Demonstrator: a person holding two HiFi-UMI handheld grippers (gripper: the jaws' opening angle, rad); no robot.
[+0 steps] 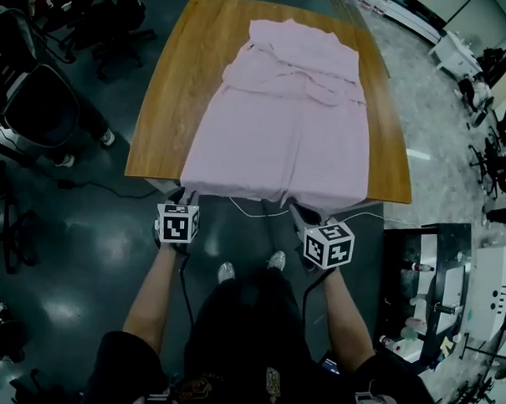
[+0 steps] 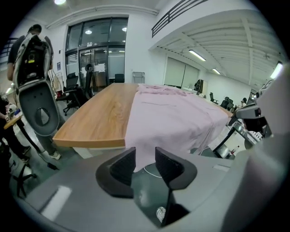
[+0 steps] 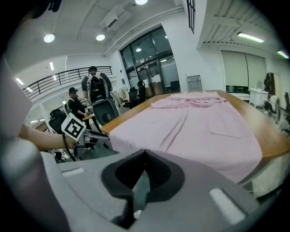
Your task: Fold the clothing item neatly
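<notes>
The pale pink cloth garment (image 1: 281,131) lies flat on the brown wooden bench (image 1: 161,101), long axis 12 to 6, hem overhanging at 6. The left gripper (image 2: 145,164), fingers partly apart and empty, faces the hem's 7 o'clock corner. The right gripper (image 3: 144,156), fingers together and empty, waits near 5.

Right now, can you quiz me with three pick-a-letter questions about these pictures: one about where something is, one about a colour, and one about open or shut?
1. Where does the garment lie? A on the floor; B on the wooden table; C on a chair.
2. What colour is the garment? A green; B pale pink; C black.
3. Which gripper has its jaws apart? A the left gripper; B the right gripper; C neither.
Answers: B, it is spread on the wooden table with its hem over the near edge. B, the cloth is pale pink all over. A, a gap shows between the left jaws, while the right jaws are closed together on nothing.
</notes>
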